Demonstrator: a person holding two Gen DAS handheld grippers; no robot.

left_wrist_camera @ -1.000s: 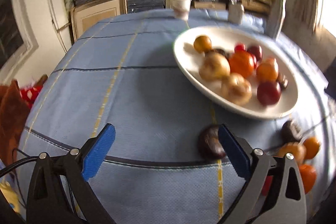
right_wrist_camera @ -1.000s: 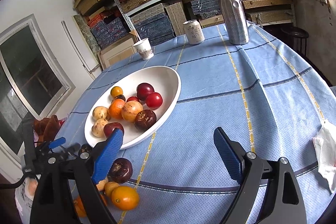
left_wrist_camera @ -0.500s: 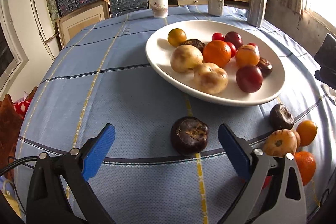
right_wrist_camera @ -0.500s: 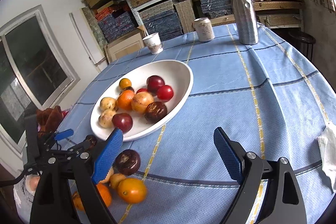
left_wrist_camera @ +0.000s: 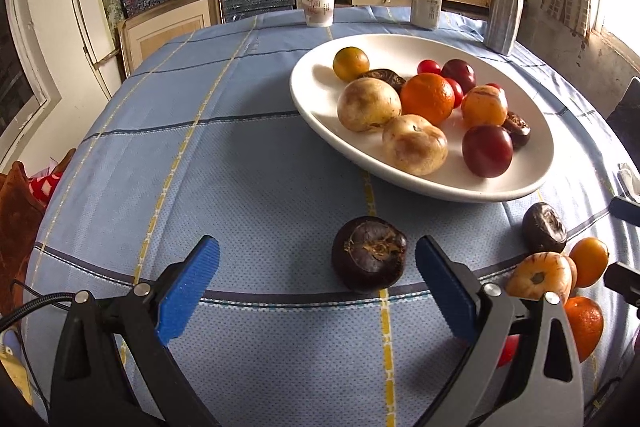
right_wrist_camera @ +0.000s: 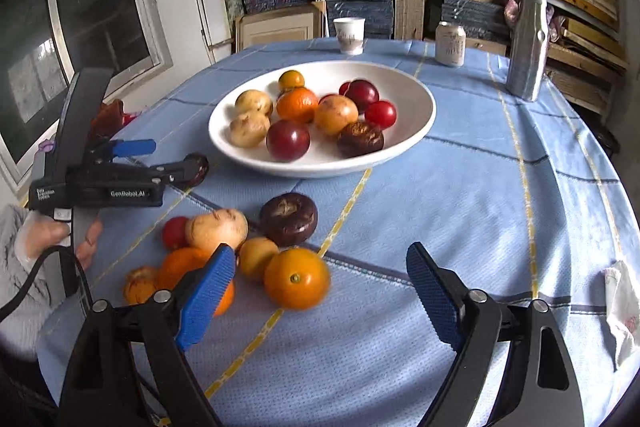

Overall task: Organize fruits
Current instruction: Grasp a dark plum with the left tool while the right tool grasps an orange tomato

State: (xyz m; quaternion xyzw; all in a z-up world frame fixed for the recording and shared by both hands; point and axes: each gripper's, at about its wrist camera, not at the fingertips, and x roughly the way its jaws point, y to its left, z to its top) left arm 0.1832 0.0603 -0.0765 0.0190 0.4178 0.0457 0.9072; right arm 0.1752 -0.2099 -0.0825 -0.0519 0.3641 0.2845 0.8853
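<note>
A white oval bowl [left_wrist_camera: 312, 99] [right_wrist_camera: 420, 123] holds several fruits. A dark purple fruit [left_wrist_camera: 370, 253] lies on the blue cloth between the fingers of my open left gripper [left_wrist_camera: 316, 287], closer to the right finger. That gripper also shows in the right wrist view [right_wrist_camera: 160, 159], with the dark fruit [right_wrist_camera: 198, 167] at its tips. My right gripper [right_wrist_camera: 320, 291] is open and empty, just behind a loose orange [right_wrist_camera: 296, 283]. Beside it lie another dark fruit [right_wrist_camera: 289, 218], a tan fruit [right_wrist_camera: 216, 229] and several small orange and red ones.
At the table's far edge stand a paper cup [right_wrist_camera: 349, 35], a white can [right_wrist_camera: 450, 43] and a metal bottle [right_wrist_camera: 526, 47]. A crumpled tissue [right_wrist_camera: 620, 303] lies at the right. Shelves of boxes stand behind the table, a window at the left.
My left gripper has swung right and forward so the dark purple fruit now lies between its fingers. My right gripper has moved left toward the loose fruit pile.
</note>
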